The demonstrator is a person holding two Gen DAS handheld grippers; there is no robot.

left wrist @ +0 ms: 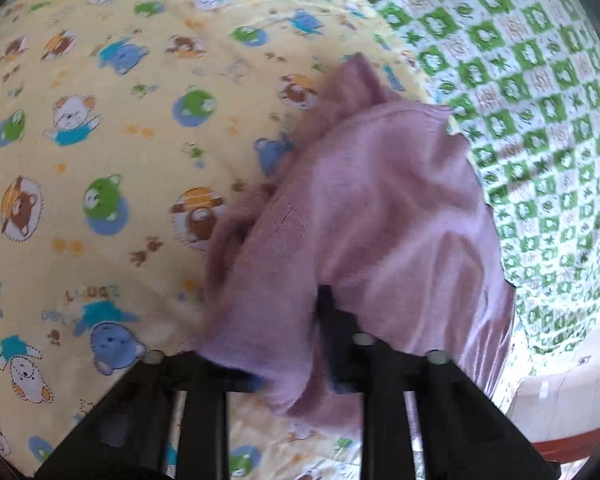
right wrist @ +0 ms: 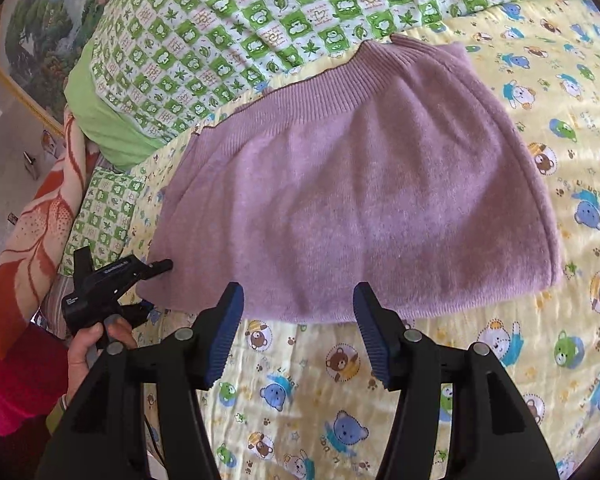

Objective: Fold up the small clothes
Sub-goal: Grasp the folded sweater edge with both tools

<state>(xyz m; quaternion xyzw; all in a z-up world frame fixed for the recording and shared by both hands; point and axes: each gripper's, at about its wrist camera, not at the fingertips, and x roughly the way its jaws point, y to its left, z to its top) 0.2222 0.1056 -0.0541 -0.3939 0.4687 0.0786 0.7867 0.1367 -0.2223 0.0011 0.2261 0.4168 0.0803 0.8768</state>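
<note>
A small mauve knitted garment (right wrist: 340, 184) lies folded and flat on a yellow bear-print sheet (right wrist: 480, 380), ribbed hem toward the far side. My right gripper (right wrist: 298, 332) is open and empty, its blue-padded fingers (right wrist: 228, 332) just short of the garment's near edge. My left gripper (right wrist: 156, 270) shows at the garment's left corner, held by a hand. In the left wrist view the garment (left wrist: 380, 220) drapes over and between the left gripper's fingers (left wrist: 332, 320), which are shut on its cloth; the fingertips are hidden under it.
A green-and-white checked quilt (right wrist: 260, 20) lies beyond the garment, also in the left wrist view (left wrist: 540, 100). An orange floral blanket (right wrist: 32, 220) and red cloth (right wrist: 16, 384) lie at the left. A framed picture (right wrist: 40, 20) hangs at the far left.
</note>
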